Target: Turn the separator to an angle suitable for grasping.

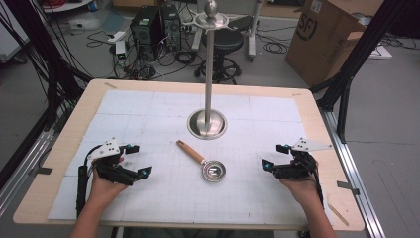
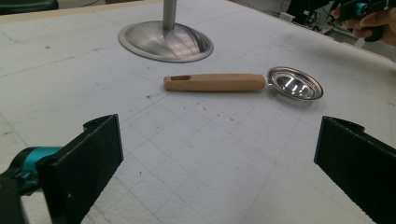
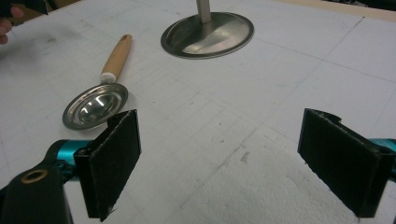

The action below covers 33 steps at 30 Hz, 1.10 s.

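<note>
White mat point(image 1: 163, 198) lies bare around ladle point(image 1: 204, 161).

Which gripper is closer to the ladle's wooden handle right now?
Left. The left gripper sits just left of the handle; the right gripper is farther off, beyond the bowl.

On the table point(image 1: 148, 99) there is 1 ladle point(image 1: 204, 161) with a wooden handle and a metal bowl. There is also 1 metal stand point(image 1: 208, 74) with a round base and 1 tall pole. The person holds 2 grippers, 1 left gripper point(image 1: 134, 159) and 1 right gripper point(image 1: 273, 155). Each gripper has 2 black jaws. Behind the table, on the floor, stand 1 black stool point(image 1: 223, 47) and 1 cardboard box point(image 1: 327, 34).
</note>
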### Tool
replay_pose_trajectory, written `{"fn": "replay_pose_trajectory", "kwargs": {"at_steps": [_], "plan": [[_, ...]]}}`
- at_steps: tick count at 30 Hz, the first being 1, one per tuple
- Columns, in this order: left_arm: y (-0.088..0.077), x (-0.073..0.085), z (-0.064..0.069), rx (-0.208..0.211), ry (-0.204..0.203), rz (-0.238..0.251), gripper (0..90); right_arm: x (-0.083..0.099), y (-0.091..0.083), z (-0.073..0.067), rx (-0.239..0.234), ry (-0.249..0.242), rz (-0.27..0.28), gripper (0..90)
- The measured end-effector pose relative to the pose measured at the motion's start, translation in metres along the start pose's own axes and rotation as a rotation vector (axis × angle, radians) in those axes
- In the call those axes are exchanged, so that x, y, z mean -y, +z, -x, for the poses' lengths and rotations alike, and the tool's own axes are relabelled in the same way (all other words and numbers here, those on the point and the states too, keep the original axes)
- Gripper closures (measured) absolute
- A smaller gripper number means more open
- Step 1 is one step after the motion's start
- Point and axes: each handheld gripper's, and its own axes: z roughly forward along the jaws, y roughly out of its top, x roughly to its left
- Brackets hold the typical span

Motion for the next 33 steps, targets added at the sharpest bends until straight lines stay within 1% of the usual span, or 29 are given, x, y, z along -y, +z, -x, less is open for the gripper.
{"fn": "replay_pose_trajectory", "kwargs": {"at_steps": [4,11,13,14,15,17,18,19,21,23,26,28,29,33], "plan": [[0.001,0.0,0.001,0.003,0.003,-0.008,1.7,0.0,0.001,0.0,0.001,-0.009,-0.008,12.1],[0.004,0.0,0.003,0.013,0.011,-0.02,1.8,-0.001,-0.001,-0.002,0.005,-0.004,-0.006,12.1],[0.003,-0.001,0.002,0.011,0.017,-0.024,1.7,-0.004,0.0,-0.004,0.013,-0.032,-0.016,12.2],[0.002,-0.001,0.002,0.007,0.017,-0.021,1.7,-0.005,0.0,-0.005,0.016,-0.036,-0.018,12.2],[0.0,-0.002,0.002,0.008,0.014,-0.007,1.7,-0.007,-0.001,-0.007,0.02,-0.042,-0.017,12.1],[-0.001,-0.002,0.002,0.009,0.016,-0.007,1.8,-0.008,-0.002,-0.009,0.019,-0.035,-0.013,12.1],[-0.001,-0.002,0.002,0.009,0.021,-0.013,1.8,-0.008,-0.002,-0.009,0.019,-0.035,-0.013,12.1],[-0.001,-0.001,0.001,0.003,0.029,-0.033,1.7,-0.009,-0.001,-0.011,0.021,-0.041,-0.015,12.1],[-0.001,-0.001,0.001,0.002,0.028,-0.041,1.7,-0.009,0.0,-0.012,0.021,-0.043,-0.019,12.1],[-0.002,-0.001,0.001,-0.001,0.036,-0.047,1.8,-0.01,0.001,-0.013,0.023,-0.046,-0.026,12.1],[-0.006,-0.002,0.003,0.009,0.045,-0.042,1.7,-0.014,0.002,-0.015,0.025,-0.045,-0.026,12.2],[-0.008,-0.003,0.003,0.012,0.05,-0.041,1.8,-0.02,0.004,-0.018,0.023,-0.05,-0.017,12.3],[-0.009,-0.003,0.004,0.015,0.046,-0.036,1.7,-0.022,0.005,-0.019,0.021,-0.05,-0.016,12.2],[-0.012,-0.005,0.005,0.021,0.052,-0.028,1.8,-0.029,0.009,-0.022,0.014,-0.061,-0.009,12.3]]}}
